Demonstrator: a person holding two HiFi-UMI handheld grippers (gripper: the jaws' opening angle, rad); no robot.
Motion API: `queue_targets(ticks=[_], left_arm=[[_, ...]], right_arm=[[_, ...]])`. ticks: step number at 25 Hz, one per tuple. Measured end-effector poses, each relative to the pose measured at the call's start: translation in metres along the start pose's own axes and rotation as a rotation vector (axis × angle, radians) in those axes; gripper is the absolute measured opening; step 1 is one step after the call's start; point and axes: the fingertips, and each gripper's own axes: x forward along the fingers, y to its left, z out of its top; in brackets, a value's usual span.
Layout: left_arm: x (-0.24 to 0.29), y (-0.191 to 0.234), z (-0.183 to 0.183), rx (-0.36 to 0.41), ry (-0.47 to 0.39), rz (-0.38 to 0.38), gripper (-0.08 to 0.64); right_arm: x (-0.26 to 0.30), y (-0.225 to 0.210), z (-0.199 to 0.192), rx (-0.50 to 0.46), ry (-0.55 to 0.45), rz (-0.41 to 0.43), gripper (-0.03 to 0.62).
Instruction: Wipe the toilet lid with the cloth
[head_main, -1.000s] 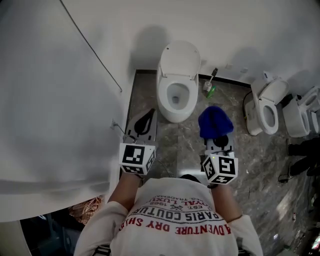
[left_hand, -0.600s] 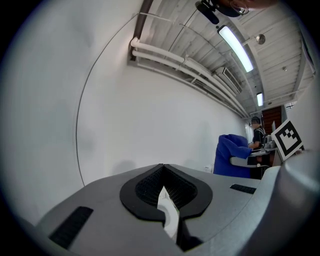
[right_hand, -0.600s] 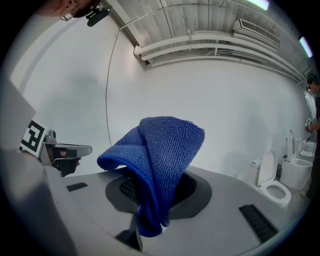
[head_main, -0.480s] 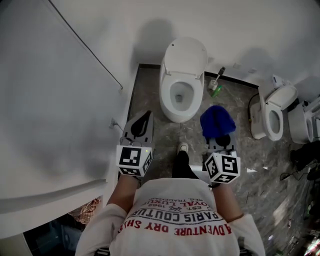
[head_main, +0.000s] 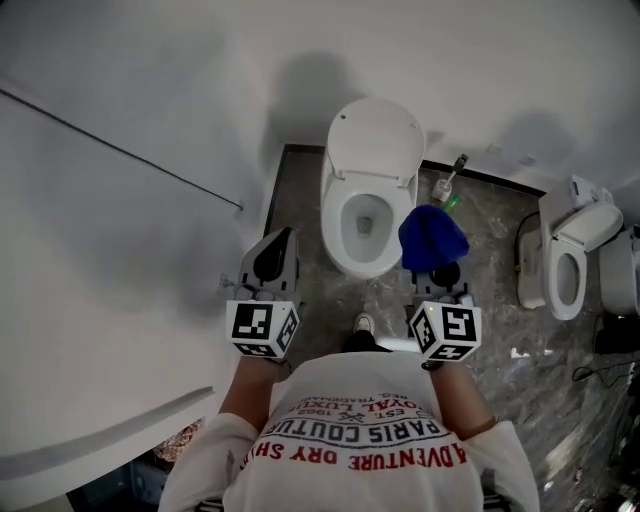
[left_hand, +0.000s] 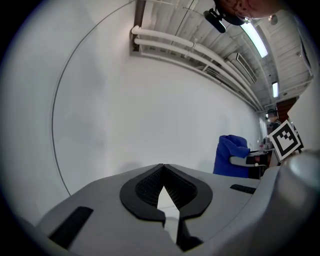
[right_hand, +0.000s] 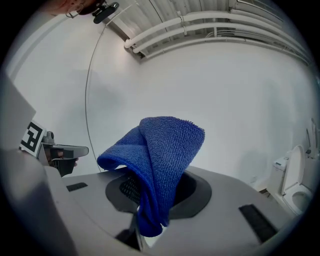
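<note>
A white toilet (head_main: 370, 200) stands against the far wall with its lid (head_main: 377, 137) raised and the bowl open. My right gripper (head_main: 437, 268) is shut on a blue cloth (head_main: 431, 237), held just right of the bowl's front. The cloth (right_hand: 159, 165) folds over between the jaws in the right gripper view. My left gripper (head_main: 273, 255) hangs left of the bowl with its jaws together and nothing between them. It points at a bare white wall in the left gripper view, where the cloth (left_hand: 232, 156) shows at the right.
A toilet brush (head_main: 448, 187) with a green base stands right of the toilet. Other white toilets (head_main: 568, 250) sit on the grey marble floor (head_main: 490, 250) at the right. A white partition wall (head_main: 120, 230) runs along the left. A person's shoe (head_main: 365, 325) shows below.
The view has moved forward: the toilet is nearer and lower in the picture. Both grippers now sit level with the bowl's front, the cloth beside its right rim.
</note>
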Motion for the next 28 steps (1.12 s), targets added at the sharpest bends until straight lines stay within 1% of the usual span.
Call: queue_targets(ticks=[3, 6, 8, 12, 16, 19, 23, 25, 28], left_arm=[[0.047, 0.000, 0.002, 0.008, -0.001, 0.021, 0.006], [0.087, 0.003, -0.002, -0.013, 0.020, 0.013, 0.006], [0.110, 0.006, -0.007, -0.036, 0.030, -0.001, 0.006], [0.160, 0.023, -0.022, -0.054, 0.056, 0.001, 0.006], [0.220, 0.044, -0.040, -0.041, 0.077, -0.034, 0.006], [0.271, 0.065, -0.050, -0.025, 0.075, -0.065, 0.006], [0.335, 0.097, -0.076, -0.030, 0.078, -0.114, 0.006], [0.368, 0.115, -0.092, -0.028, 0.076, -0.136, 0.006], [0.409, 0.144, -0.119, -0.046, 0.093, -0.139, 0.006]], right_arm=[[0.043, -0.031, 0.000, 0.001, 0.020, 0.029, 0.087], [0.082, -0.052, -0.005, 0.008, 0.050, 0.041, 0.087], [0.105, -0.060, -0.012, 0.018, 0.068, 0.048, 0.087], [0.154, -0.072, -0.028, 0.029, 0.112, 0.055, 0.087], [0.213, -0.083, -0.038, 0.034, 0.124, 0.047, 0.087], [0.264, -0.087, -0.046, 0.047, 0.130, 0.037, 0.087], [0.336, -0.086, -0.070, 0.070, 0.167, 0.030, 0.087], [0.376, -0.082, -0.086, 0.075, 0.175, 0.040, 0.087], [0.429, -0.073, -0.112, 0.081, 0.183, 0.065, 0.087]])
